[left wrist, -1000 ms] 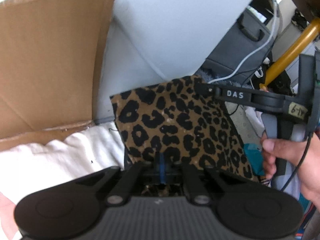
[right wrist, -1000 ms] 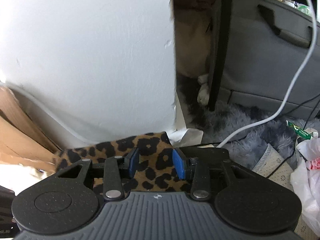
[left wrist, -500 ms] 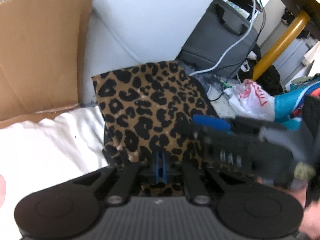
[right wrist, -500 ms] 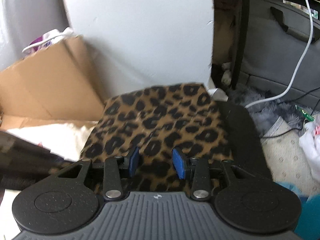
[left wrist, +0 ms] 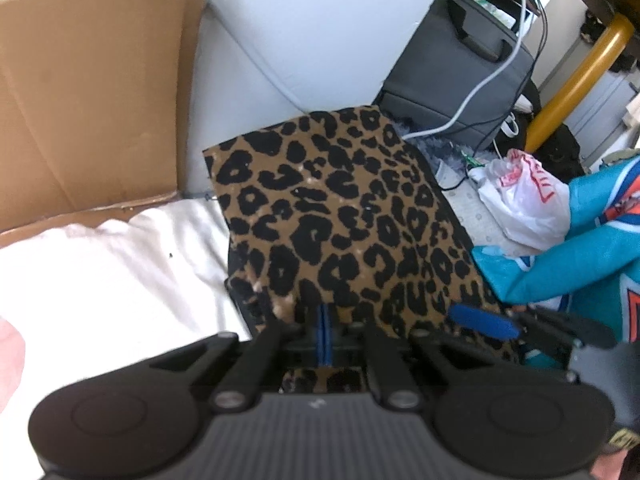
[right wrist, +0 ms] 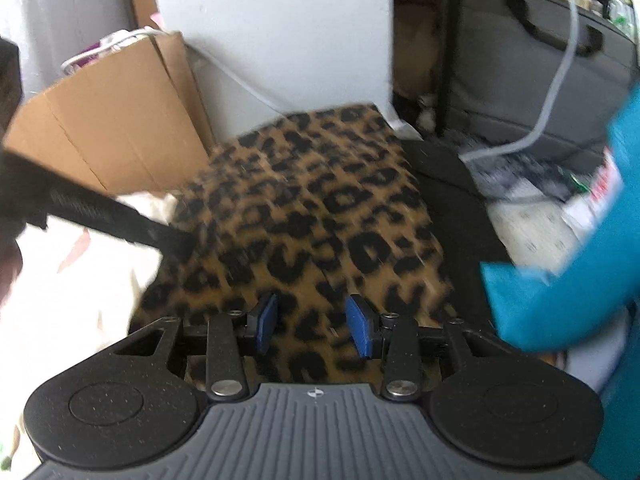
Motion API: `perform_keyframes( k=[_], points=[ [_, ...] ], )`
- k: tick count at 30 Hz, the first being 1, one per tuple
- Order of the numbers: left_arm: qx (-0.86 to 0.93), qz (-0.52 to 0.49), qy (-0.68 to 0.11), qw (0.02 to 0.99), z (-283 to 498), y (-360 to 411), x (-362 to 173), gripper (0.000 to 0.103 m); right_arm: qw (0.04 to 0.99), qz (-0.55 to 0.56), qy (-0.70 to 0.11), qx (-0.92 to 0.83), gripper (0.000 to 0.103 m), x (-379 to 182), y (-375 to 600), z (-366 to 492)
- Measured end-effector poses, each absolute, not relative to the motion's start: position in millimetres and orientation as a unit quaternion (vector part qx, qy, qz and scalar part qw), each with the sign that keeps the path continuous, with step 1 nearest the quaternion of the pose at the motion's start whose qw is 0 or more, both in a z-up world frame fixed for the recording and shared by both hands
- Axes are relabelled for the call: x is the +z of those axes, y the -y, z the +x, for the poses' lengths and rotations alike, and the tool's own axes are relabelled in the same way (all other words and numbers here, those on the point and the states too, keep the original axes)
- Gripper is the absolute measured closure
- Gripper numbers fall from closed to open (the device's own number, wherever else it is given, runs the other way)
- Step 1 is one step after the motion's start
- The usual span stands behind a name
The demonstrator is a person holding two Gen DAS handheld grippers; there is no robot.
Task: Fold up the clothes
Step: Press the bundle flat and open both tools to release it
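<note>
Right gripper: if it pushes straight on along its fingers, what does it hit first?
Most likely the leopard-print brown and black garment, which fills the view past the open right gripper. Blur hides the gap to it.

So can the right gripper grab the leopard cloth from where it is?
Probably yes. The right gripper has its jaws apart right over the leopard cloth, with nothing between them and the fabric. The left gripper already pinches the near edge, off to one side.

Both wrist views look steeply down, close over the same leopard-print cloth (left wrist: 344, 216) (right wrist: 312, 208), cardboard (left wrist: 88, 92) (right wrist: 108, 132) beyond.
</note>
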State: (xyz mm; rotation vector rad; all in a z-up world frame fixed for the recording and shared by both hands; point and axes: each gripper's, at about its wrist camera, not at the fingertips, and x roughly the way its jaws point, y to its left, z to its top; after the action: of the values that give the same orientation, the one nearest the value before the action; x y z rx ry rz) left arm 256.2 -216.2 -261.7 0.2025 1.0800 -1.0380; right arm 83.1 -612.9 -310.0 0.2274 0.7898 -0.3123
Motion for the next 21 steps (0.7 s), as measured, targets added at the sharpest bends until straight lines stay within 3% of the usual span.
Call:
perform_keyframes(
  k=[21],
  points=[
    [-0.468, 0.131, -0.487, 0.726, 220, 189, -268, 0.100, 0.882, 0.114, -0.400, -0.220, 0.058, -319, 608, 15]
  ],
)
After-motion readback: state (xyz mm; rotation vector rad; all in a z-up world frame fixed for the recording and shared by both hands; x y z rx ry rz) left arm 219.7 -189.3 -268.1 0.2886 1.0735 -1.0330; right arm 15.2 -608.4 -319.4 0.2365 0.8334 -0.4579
